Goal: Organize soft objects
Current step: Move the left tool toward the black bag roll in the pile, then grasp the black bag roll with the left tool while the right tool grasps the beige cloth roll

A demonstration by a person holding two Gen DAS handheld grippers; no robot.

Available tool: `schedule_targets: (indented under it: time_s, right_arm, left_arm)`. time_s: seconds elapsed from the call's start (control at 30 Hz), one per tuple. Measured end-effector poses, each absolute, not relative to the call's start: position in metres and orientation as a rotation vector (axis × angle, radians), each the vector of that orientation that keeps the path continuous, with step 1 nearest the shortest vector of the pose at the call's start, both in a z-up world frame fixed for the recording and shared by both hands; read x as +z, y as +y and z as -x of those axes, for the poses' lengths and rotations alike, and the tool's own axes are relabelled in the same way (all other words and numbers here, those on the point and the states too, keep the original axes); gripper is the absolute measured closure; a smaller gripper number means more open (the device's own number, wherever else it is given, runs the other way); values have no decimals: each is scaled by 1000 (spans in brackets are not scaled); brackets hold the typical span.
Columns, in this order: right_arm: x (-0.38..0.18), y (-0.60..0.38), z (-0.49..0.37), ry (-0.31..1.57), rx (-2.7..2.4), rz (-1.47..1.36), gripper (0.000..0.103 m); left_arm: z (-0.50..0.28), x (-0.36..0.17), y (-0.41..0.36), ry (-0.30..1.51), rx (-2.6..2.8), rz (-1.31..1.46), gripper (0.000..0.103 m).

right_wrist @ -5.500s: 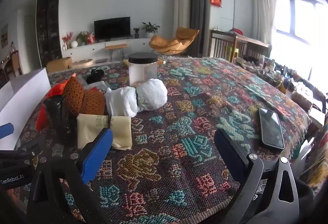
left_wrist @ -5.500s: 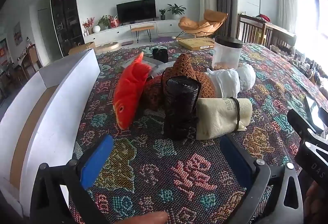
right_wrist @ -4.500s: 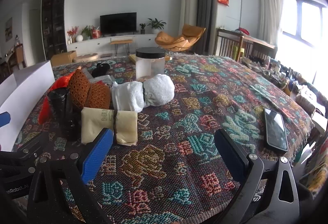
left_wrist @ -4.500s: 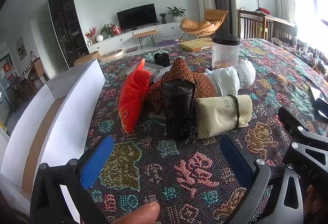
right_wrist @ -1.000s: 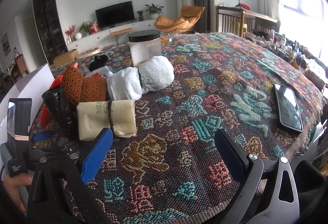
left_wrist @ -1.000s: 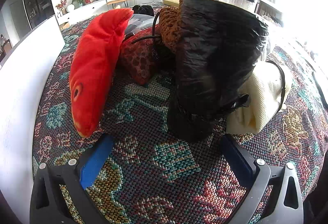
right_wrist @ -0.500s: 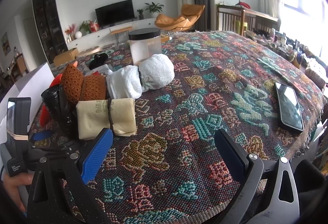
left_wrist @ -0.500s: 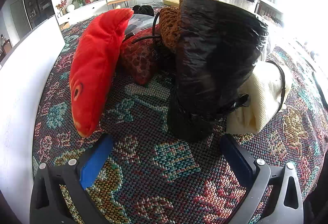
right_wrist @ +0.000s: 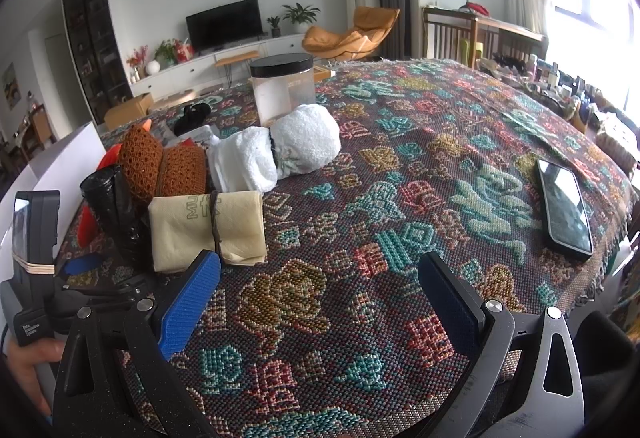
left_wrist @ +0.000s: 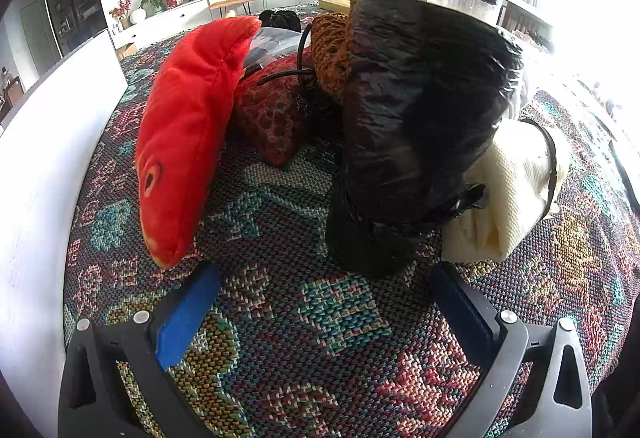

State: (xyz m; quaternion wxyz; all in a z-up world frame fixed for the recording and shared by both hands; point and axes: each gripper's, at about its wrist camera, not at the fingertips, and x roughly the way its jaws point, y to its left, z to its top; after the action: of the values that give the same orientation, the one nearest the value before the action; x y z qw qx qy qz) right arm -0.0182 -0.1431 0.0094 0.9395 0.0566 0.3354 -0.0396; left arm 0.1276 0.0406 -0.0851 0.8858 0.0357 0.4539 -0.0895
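White box (left_wrist: 44, 141): far left on the table, its wall running along the edge of the patterned cloth (left_wrist: 328, 322).
Red fish plush (left_wrist: 188, 141): just right of the box, propped on its nose, tail up against a dark red pouch (left_wrist: 276, 117).
Left hand-held gripper (left_wrist: 324, 302): jaws spread wide, nothing between them, low over the cloth right in front of the black plastic roll (left_wrist: 412, 141).
Black plastic roll: upright, dead centre, touching the cream folded cloth (left_wrist: 508, 189) on its right; brown knitted piece (left_wrist: 360, 17) just behind.
White rolled towels (right_wrist: 276, 153): two, side by side behind the cream cloth, clear jar (right_wrist: 282, 85) beyond.
Right hand-held gripper (right_wrist: 320, 290): wide apart too, empty, near the cream cloth's corner.
Phone (right_wrist: 564, 205): far right, well apart.
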Motion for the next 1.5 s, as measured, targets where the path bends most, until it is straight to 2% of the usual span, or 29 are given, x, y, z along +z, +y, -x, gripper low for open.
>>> schedule_targets:
  time_s: [1.5]
  right_arm:
    - [8, -145, 18, 687, -79, -132, 3]
  left_arm:
    - [-111, -81, 34, 951, -196, -78, 0]
